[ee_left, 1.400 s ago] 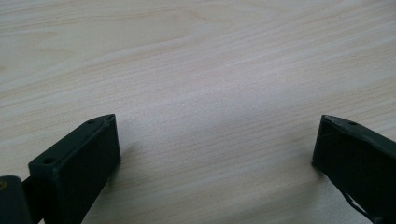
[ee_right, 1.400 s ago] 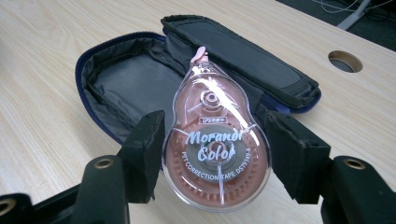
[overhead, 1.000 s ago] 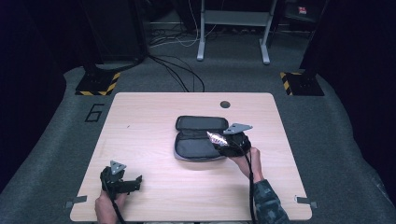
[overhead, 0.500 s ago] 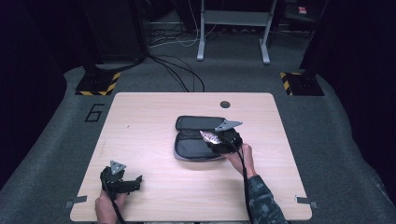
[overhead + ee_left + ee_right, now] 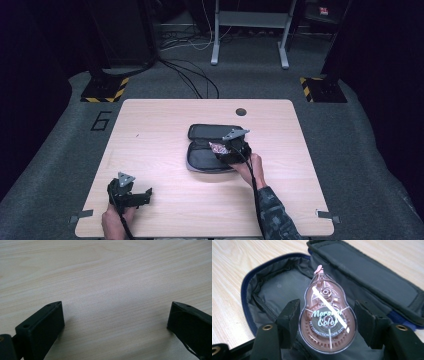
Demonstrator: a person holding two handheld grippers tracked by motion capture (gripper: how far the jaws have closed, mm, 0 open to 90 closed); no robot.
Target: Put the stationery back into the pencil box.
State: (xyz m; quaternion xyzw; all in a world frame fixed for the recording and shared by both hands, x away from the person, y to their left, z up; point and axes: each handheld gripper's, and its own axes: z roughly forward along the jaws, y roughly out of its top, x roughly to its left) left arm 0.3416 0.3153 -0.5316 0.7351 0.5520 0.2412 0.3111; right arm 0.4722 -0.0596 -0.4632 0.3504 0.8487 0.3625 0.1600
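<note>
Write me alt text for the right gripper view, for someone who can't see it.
A clear pink correction tape dispenser sits between the two black jaws of the right hand-held gripper, above an open dark zip pouch. The pouch lies unzipped on a light wooden table, its grey lining showing. The left jaw touches the dispenser; a small gap shows at the right jaw.

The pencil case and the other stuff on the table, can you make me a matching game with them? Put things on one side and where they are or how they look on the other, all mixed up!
Things:
1. pencil case
2. correction tape
3. left gripper
4. table

Descriptions:
A. jaws wide apart over bare wood
B. light wood, round hole near the far edge
C. unzipped, lying open
D. clear pinkish shell, between the right gripper's jaws

Pairs: 1-C, 2-D, 3-A, 4-B
</note>
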